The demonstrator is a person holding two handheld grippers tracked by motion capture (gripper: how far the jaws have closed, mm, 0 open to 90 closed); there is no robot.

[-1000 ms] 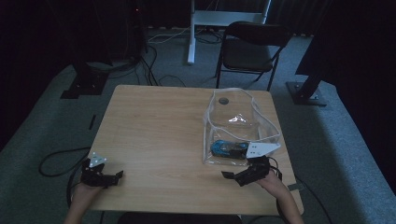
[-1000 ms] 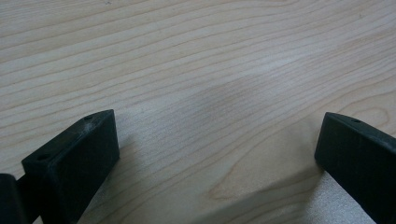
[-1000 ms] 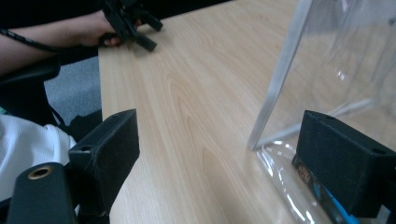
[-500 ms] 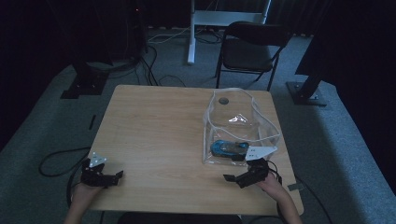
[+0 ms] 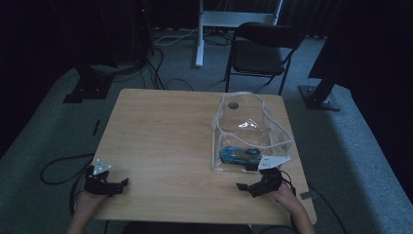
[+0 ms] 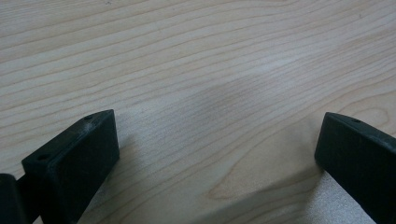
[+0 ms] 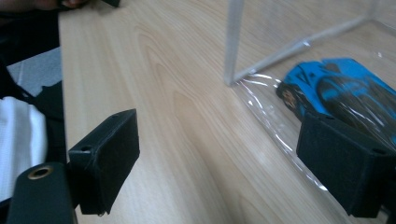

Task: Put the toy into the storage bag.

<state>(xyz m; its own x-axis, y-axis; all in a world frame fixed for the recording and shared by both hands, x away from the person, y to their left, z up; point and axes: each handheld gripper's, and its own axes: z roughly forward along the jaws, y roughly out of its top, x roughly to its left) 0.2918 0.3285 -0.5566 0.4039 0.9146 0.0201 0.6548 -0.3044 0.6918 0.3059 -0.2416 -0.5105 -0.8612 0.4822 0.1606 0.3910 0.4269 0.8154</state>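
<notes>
A clear plastic pouch (image 5: pixel 251 131) stands on the right half of the wooden table (image 5: pixel 165 131), and a blue toy car (image 5: pixel 238 155) lies inside it at its near end. My right gripper (image 5: pixel 245 187) rests on the table just in front of the pouch, open and empty. In the right gripper view the blue toy car (image 7: pixel 336 88) lies behind the clear wall, beside the right jaw; my right gripper (image 7: pixel 238 158) holds nothing. My left gripper (image 5: pixel 122 184) sits at the table's near left corner, open. In the left gripper view my left gripper (image 6: pixel 217 140) has bare wood between its jaws.
A black folding chair (image 5: pixel 260 51) stands behind the table's far edge. Cables (image 5: pixel 58 168) lie on the grey floor at the left, and stand bases (image 5: pixel 316 97) sit at both far sides. A dark round spot (image 5: pixel 234 105) shows at the pouch's far end.
</notes>
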